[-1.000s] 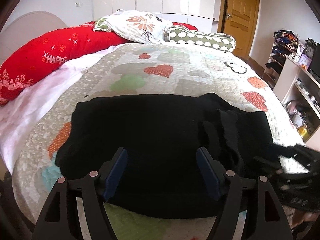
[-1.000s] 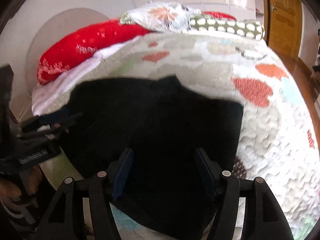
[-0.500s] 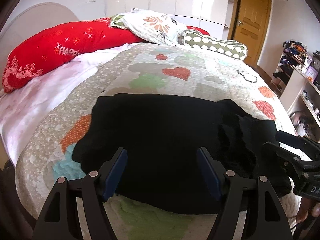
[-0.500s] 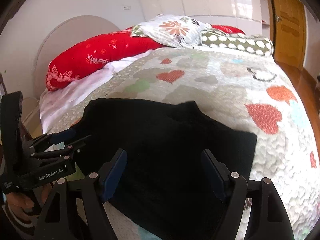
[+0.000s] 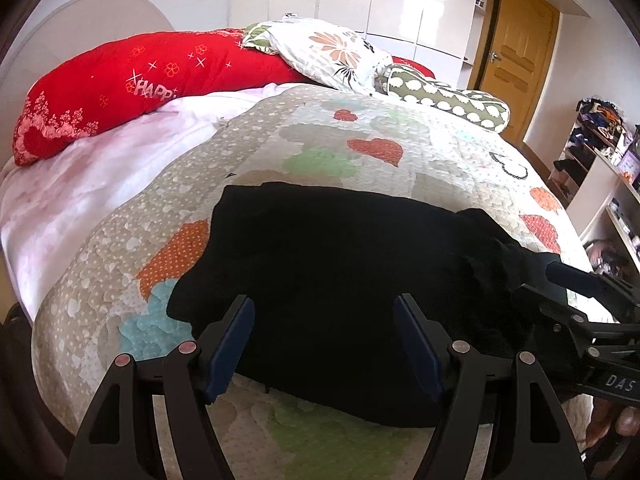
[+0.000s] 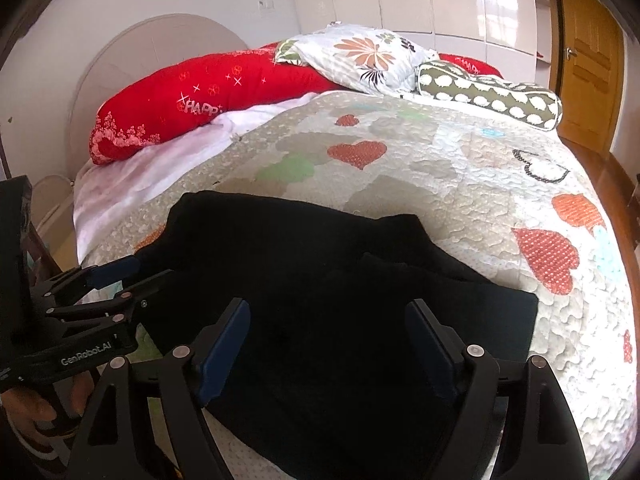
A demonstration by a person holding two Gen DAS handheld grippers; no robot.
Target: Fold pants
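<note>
Black pants point(image 5: 336, 264) lie folded in a flat bundle on the quilted bed, near its front edge; they also show in the right wrist view point(image 6: 320, 288). My left gripper point(image 5: 324, 328) is open and empty, held above the near edge of the pants. My right gripper point(image 6: 328, 332) is open and empty, above the right half of the pants. The right gripper shows at the right edge of the left wrist view point(image 5: 580, 312), and the left gripper at the left of the right wrist view point(image 6: 92, 292).
The quilt point(image 5: 400, 136) has heart patches. A red bolster point(image 5: 140, 80), a floral pillow point(image 5: 332, 52) and a green spotted bolster point(image 5: 448, 100) lie at the head. A white sheet point(image 5: 80, 184) is at left. Shelves point(image 5: 600, 152) and a wooden door point(image 5: 516, 40) stand at right.
Both grippers have pulled back and risen from the pants, so more of the bed shows. Both stay open. The pants lie still.
</note>
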